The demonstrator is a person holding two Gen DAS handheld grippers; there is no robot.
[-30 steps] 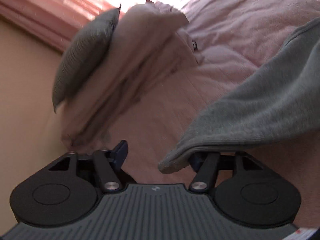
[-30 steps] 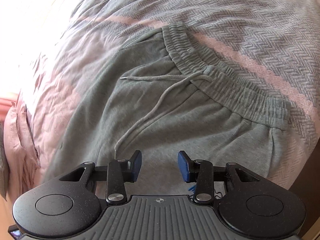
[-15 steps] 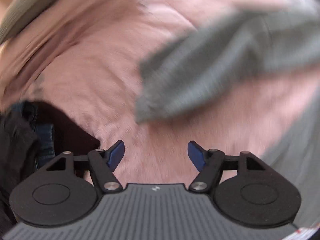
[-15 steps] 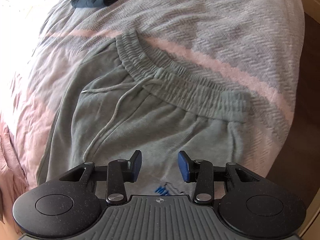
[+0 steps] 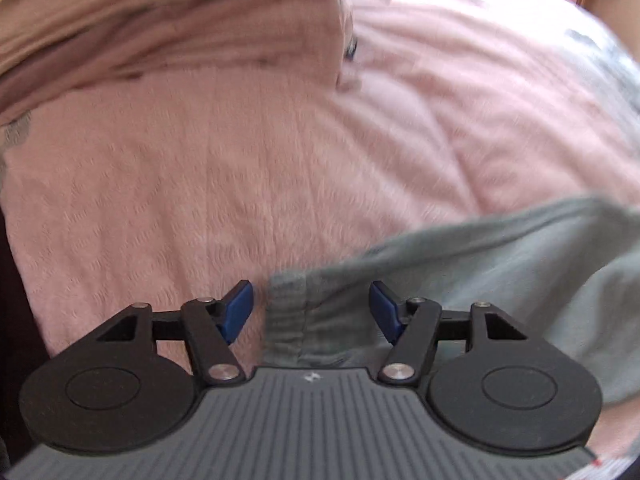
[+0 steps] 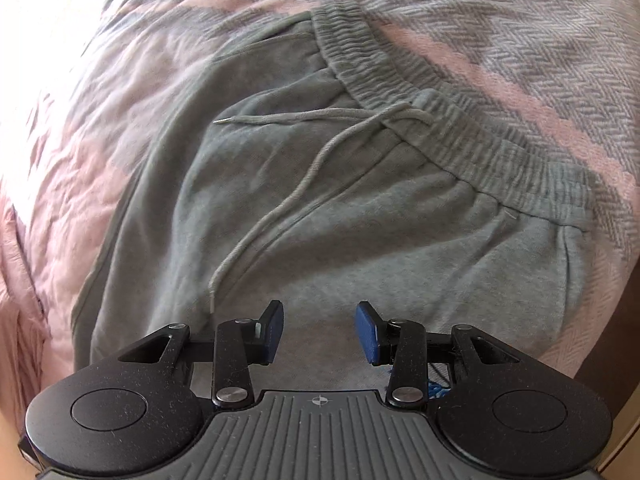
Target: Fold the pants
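Grey sweatpants (image 6: pixel 360 216) lie flat on the bed, with the elastic waistband (image 6: pixel 440 120) at the upper right and a loose drawstring (image 6: pixel 280 200) trailing toward me. My right gripper (image 6: pixel 320 332) hovers low over the upper front of the pants, jaws apart with nothing gripped. In the left wrist view a pant leg (image 5: pixel 500 264) runs in from the right, and its ribbed cuff (image 5: pixel 296 312) sits between the fingers of my left gripper (image 5: pixel 312 312). Those jaws are closing, and the blue pads (image 5: pixel 238 308) still stand clear of the cloth.
A pink quilted cover (image 5: pixel 240 168) spreads under the leg, with a rumpled pink pillow or sheet (image 5: pixel 180 28) behind it. A grey herringbone blanket with pink stripes (image 6: pixel 500 20) lies beyond the waistband. The bed's edge and dark floor (image 6: pixel 624 320) are at the right.
The left gripper swung across and down the pink cover to the leg's cuff, and its jaws have narrowed around it. The right gripper dipped slightly closer to the pants, jaws unchanged.
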